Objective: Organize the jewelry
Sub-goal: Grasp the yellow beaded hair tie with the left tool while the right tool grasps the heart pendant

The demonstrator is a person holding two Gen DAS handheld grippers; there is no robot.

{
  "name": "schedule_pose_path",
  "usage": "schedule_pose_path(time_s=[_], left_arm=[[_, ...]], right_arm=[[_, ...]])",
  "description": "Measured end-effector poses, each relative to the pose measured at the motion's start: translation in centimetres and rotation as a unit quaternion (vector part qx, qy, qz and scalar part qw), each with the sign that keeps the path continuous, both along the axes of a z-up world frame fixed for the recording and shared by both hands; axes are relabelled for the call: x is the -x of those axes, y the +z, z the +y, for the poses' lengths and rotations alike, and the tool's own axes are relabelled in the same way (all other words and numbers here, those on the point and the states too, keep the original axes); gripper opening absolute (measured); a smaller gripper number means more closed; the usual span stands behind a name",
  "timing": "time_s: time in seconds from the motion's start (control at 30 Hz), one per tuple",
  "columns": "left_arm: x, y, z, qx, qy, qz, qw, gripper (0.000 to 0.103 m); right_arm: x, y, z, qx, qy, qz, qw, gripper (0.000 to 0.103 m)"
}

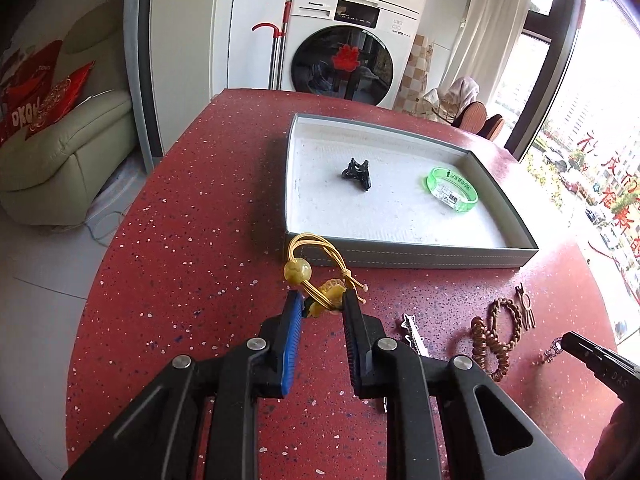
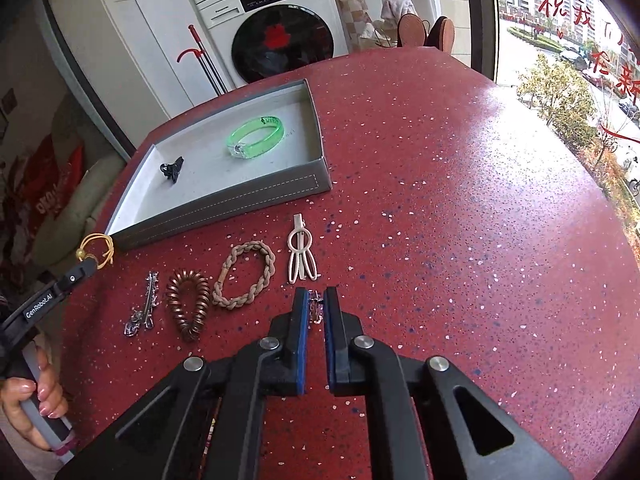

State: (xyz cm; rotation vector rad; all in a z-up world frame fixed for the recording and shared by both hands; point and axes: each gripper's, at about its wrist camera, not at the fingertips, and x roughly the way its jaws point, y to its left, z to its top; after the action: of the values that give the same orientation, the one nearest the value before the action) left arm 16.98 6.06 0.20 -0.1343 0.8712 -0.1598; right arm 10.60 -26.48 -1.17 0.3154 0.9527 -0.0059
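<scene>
Overlooking red speckled table [image 2: 440, 200], washing machine [image 1: 344, 52] behind

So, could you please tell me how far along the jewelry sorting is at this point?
Roughly a third done. The black clip and green bangle already lie in the tray. In hand: the left gripper holds the yellow bead bracelet near the tray's front wall, and the right gripper pinches a small sparkly piece. Left on the table: silver clip, copper coil tie, braided band, white clip.
</scene>
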Motion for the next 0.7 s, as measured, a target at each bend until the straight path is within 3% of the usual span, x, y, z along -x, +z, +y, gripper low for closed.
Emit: schedule_pose_path(time_s=[0.17,0.37,0.4,0.5,0.7], left_arm=[[0.1,1.3,-0.2,0.006,-0.01,-0.012,0.9999,0.038],[0.1,2.3,-0.5,0.011,-0.017,-0.024,0.9995,0.038],[0.2,2.4,-0.5,0.011,-0.018,-0.025,0.9995,0.038],[0.3,2.4,-0.7,0.011,-0.021,-0.024,0.9994,0.038],[0.5,2.3,-0.7,0.01,-0.025,-0.025,0.9993,0.038]], right_arm=[[-0.7,1.3,-0.7,-0.025,-0.001,-0.012,1.0,0.007],[-1.3,0.9,-1.1,-0.007,-0.003,0.004,1.0,0.008],[-1.5,0.2,-1.2,-0.012,-0.004,0.019,1.0,0.015],[-1.5,-1.3,-1.4,-0.015,-0.021,0.04,0.999,0.059],[-1.5,-2.8,0.2,0.036,-0.01,0.045,0.998,0.06]])
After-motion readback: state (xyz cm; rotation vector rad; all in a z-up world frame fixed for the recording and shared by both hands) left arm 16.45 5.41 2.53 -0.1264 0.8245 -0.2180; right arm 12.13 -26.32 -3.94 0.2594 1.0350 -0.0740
